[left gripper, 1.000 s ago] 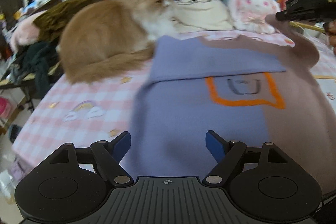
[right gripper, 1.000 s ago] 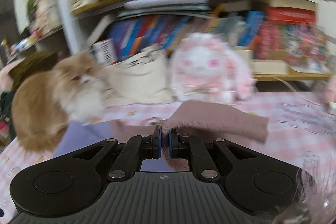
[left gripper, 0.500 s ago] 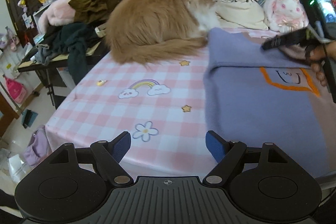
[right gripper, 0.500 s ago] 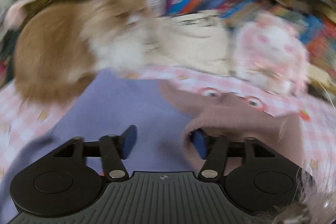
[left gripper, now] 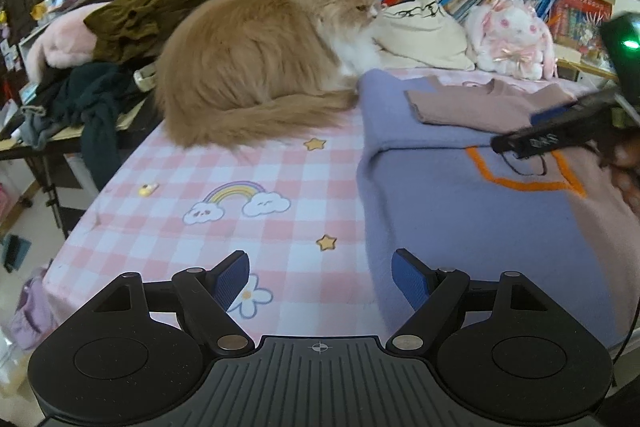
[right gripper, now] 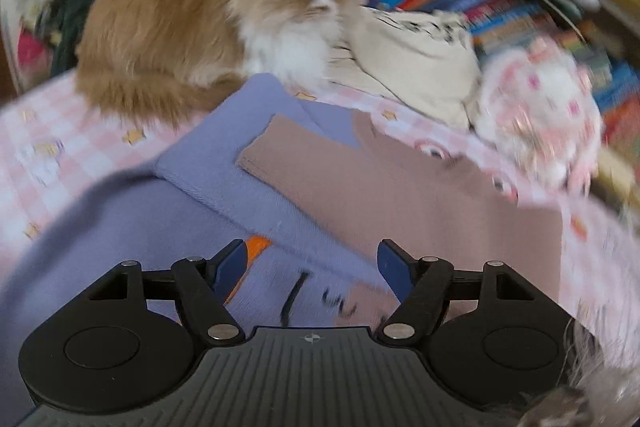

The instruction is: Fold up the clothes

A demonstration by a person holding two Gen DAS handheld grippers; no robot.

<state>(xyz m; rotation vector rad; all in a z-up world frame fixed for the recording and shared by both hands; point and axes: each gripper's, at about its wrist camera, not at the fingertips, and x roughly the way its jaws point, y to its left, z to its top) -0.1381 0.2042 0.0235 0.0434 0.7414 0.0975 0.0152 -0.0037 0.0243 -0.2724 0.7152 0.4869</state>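
The right-wrist view is motion-blurred, smearing the plush rabbit [right gripper: 536, 119], and the sweater [left gripper: 460, 211] is cut off at the right edge.

Left gripper [left gripper: 320, 277] fingers spread, right gripper [right gripper: 310, 263] fingers spread, empty

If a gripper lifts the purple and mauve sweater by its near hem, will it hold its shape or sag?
The sweater would likely sag: its folded sleeve lies limp and flat across the body. The fuzzy knit looks thick, so probably weighty enough to drape and drag on the checked cloth. The sleeves may slide open, since nothing pins them.
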